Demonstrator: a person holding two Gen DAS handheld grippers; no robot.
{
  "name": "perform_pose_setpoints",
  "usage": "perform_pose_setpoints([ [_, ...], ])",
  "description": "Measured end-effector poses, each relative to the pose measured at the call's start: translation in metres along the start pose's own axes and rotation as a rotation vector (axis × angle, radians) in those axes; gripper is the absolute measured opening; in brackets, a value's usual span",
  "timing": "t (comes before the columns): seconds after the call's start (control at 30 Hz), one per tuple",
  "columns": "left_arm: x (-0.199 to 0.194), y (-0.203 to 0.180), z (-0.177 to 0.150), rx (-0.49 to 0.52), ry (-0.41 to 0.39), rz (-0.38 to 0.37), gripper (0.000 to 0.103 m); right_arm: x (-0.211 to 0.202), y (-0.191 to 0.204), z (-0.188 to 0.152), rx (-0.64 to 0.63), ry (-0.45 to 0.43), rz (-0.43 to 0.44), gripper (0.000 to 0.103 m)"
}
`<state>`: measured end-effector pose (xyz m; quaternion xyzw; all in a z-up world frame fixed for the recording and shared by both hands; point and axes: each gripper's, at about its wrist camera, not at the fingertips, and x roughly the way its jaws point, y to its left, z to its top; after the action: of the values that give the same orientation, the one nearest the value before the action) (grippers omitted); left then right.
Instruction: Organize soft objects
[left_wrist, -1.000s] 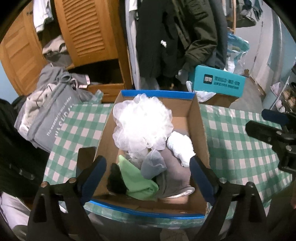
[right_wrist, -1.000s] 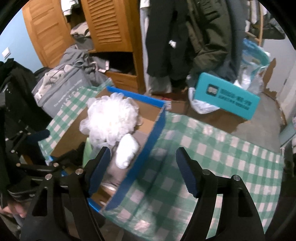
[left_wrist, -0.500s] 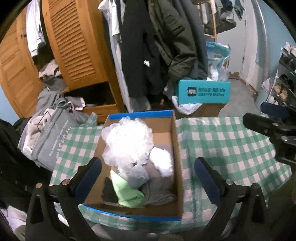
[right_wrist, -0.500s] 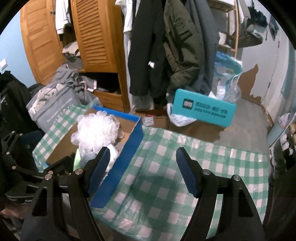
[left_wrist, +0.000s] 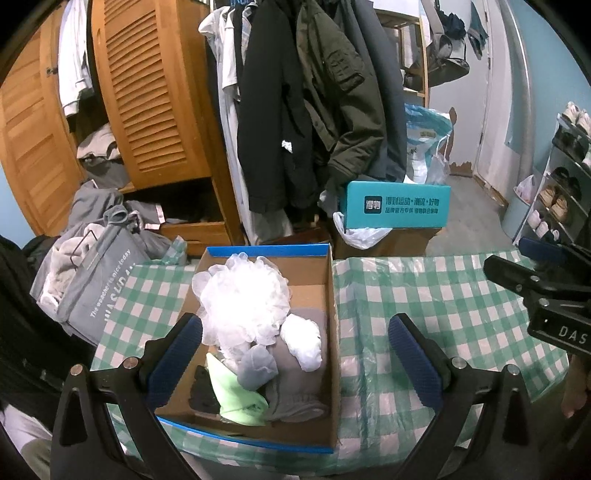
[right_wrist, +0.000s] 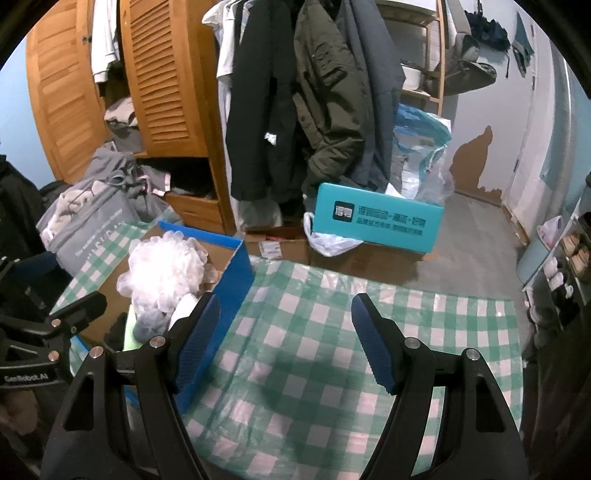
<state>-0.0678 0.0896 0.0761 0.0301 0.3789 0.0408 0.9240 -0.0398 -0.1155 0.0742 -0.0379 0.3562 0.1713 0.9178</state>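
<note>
Table (left_wrist: 436, 306): covered in green-and-white check cloth under clear plastic; carries the cardboard box on its left part.
Cardboard box (left_wrist: 330, 332): open-topped, blue-edged, brown inside; landmark for everything below.
Left gripper (left_wrist: 295, 354): poised above the box's near half, jaws spread wide, gripping nothing; one blue pad over the box's left wall, the other beyond its right wall above the cloth.
Right gripper (right_wrist: 284, 343): to the right of the box over bare cloth, jaws spread wide, empty; left pad close to the box's blue outer wall.
White mesh puff (left_wrist: 240, 299): inside the box, filling the far and middle part, biggest of the soft things.
Grey cloth (left_wrist: 299, 391): inside the box, near right corner, under the white bundle.
Green cloth (left_wrist: 236, 398): inside the box, near middle, beside a black piece (left_wrist: 203, 391) on its left.
White bundle (left_wrist: 303, 343): inside the box, against the right wall, touching the puff.
Small grey roll (left_wrist: 256, 367): inside the box, middle, just below the puff.
</note>
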Motion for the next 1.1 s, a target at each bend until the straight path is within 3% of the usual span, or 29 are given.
perform_pose_setpoints([
  [1.1,0.0091,-0.0013,-0.0041,0.007,0.049,-0.002,0.102,-0.003,-0.0063,0.0008,-0.003,-0.005,-0.003,0.073],
])
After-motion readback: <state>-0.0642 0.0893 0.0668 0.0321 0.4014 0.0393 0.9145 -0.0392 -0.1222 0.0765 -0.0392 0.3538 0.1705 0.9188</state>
